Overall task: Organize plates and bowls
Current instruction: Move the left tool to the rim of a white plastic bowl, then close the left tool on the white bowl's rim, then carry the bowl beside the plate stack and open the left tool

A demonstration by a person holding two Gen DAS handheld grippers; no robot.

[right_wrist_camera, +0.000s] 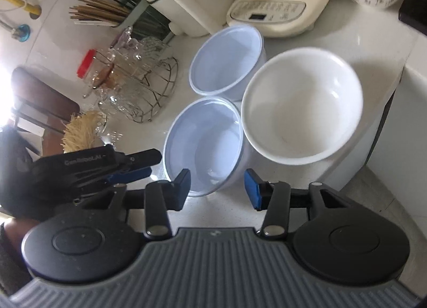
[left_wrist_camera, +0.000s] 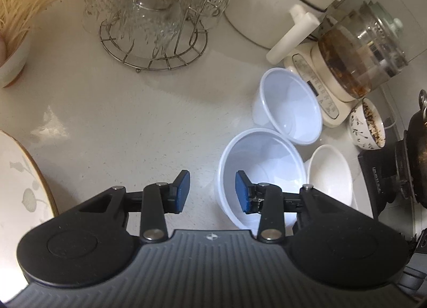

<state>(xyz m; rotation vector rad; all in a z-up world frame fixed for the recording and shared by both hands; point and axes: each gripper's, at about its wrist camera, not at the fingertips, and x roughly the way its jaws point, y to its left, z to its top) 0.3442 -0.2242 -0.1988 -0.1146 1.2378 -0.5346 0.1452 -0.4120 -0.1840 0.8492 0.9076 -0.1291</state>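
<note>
Bowls (right_wrist_camera: 205, 145) | left tool (left_wrist_camera: 212, 192) released, angled down | right tool (right_wrist_camera: 217, 188) released, angled down

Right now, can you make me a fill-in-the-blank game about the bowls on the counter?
1. The two bluish plastic bowls and the white bowl all sit ____ side up.
2. The number of empty bowls grouped together is ____.
3. The glass cups rest on a round ____ rack.
4. Both grippers, left and right, hold ____.

Missing words: open; three; wire; nothing

Pale-blue bowls (right_wrist_camera: 205, 145), plain white bowl (right_wrist_camera: 301, 105).
</note>
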